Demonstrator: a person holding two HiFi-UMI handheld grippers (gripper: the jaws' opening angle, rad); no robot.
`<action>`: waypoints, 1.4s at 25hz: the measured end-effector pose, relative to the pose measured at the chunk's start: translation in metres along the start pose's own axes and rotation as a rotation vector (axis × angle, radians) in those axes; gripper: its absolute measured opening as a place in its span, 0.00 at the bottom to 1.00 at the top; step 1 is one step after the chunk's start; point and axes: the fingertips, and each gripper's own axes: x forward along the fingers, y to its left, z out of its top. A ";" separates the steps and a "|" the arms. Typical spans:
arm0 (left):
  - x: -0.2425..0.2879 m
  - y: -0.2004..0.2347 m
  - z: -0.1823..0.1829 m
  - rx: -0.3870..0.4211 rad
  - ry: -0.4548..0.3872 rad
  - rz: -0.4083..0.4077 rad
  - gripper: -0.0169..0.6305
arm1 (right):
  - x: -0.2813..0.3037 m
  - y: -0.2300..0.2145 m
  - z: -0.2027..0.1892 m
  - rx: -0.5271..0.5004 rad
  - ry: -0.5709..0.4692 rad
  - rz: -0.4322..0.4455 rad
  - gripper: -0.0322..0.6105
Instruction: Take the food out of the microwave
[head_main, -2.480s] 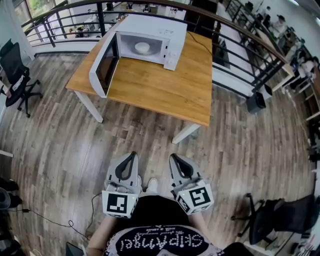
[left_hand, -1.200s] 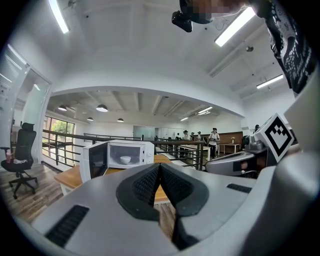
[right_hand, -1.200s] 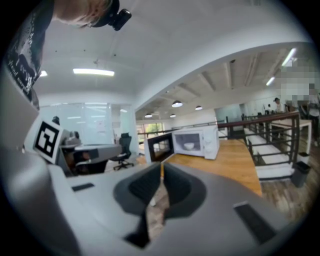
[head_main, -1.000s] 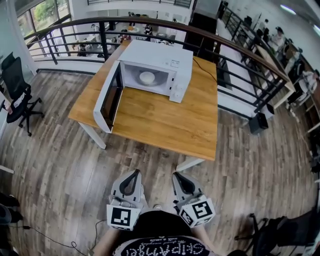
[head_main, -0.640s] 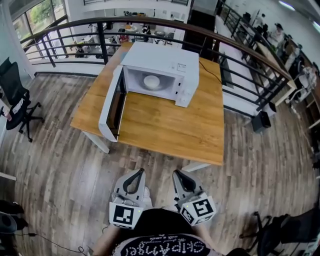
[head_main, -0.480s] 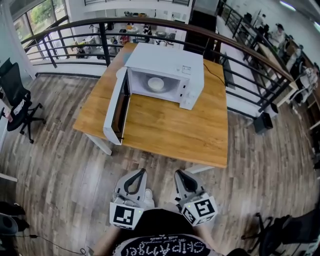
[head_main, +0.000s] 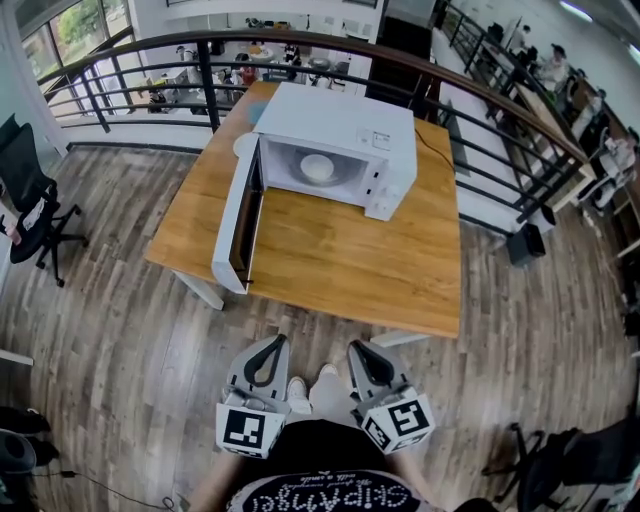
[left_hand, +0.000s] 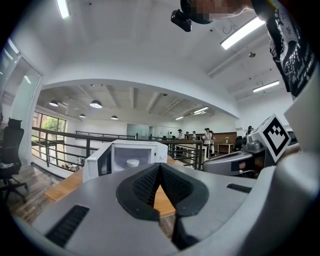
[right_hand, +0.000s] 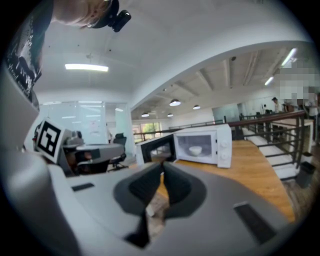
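A white microwave stands at the back of a wooden table, its door swung wide open to the left. Inside sits a white bowl, also visible as the bowl in the left gripper view and the bowl in the right gripper view. My left gripper and right gripper hang side by side over the floor, short of the table's near edge. Both are shut with nothing between the jaws.
A dark metal railing curves behind and to the right of the table. An office chair stands at the left, another chair at lower right. A cable runs off the table behind the microwave. People stand in the far background.
The table and microwave have come closer and lower in the head view as the person walks toward them. Both grippers stay shut and level in front of the body.
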 end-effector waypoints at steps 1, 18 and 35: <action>0.001 0.000 -0.001 -0.002 0.003 0.000 0.08 | 0.001 -0.001 -0.001 0.002 0.004 0.000 0.11; 0.055 0.022 -0.001 -0.028 0.022 0.008 0.08 | 0.049 -0.038 0.005 0.021 0.035 0.023 0.11; 0.187 0.064 0.008 -0.066 0.023 0.043 0.08 | 0.150 -0.136 0.041 -0.007 0.057 0.060 0.11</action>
